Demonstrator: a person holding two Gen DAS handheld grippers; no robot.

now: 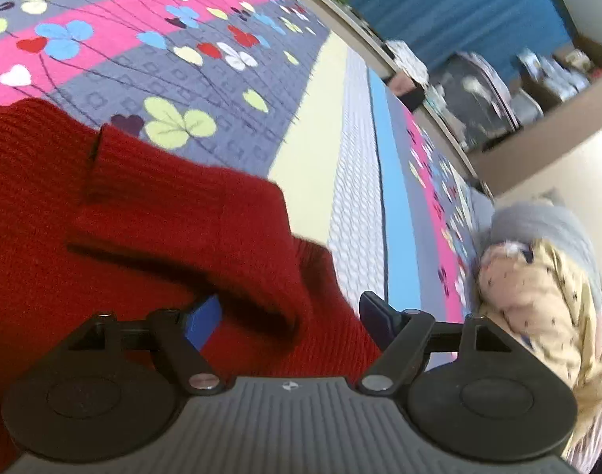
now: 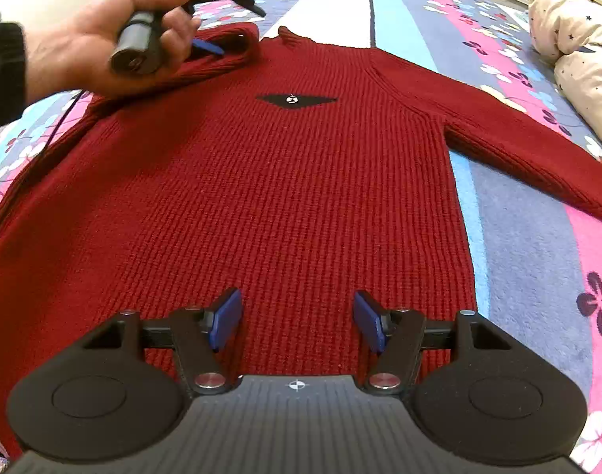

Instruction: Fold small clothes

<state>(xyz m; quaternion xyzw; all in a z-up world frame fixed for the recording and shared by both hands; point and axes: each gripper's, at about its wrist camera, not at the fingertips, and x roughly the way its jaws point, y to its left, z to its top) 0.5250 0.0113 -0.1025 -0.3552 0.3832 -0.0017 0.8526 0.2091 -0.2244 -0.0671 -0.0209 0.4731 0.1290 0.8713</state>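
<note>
Right wrist view looks along the right tool [image 2: 297, 322], whose blue pads stand apart with nothing between them, poised over the hem end of the red sweater [image 2: 269, 197]. The sweater lies flat on the flowered bed cover [image 2: 538, 256], its long axis running straight away from this tool, hem nearest, collar farthest, a black diamond patch [image 2: 297, 99] on the chest. One sleeve [image 2: 538, 150] stretches out to the right of the patch; the other sleeve is folded in left of the collar, where the left hand [image 2: 103, 39] holds the left tool [image 1: 289, 316]. That tool's pads are spread, the folded sleeve lying loose between them, not pinched. So the outstretched sleeve probably lies nearer the right tool. Its cuff is cut off by the frame edge, the near hem is hidden under the tool body, and the left wrist view is blurred.
</note>
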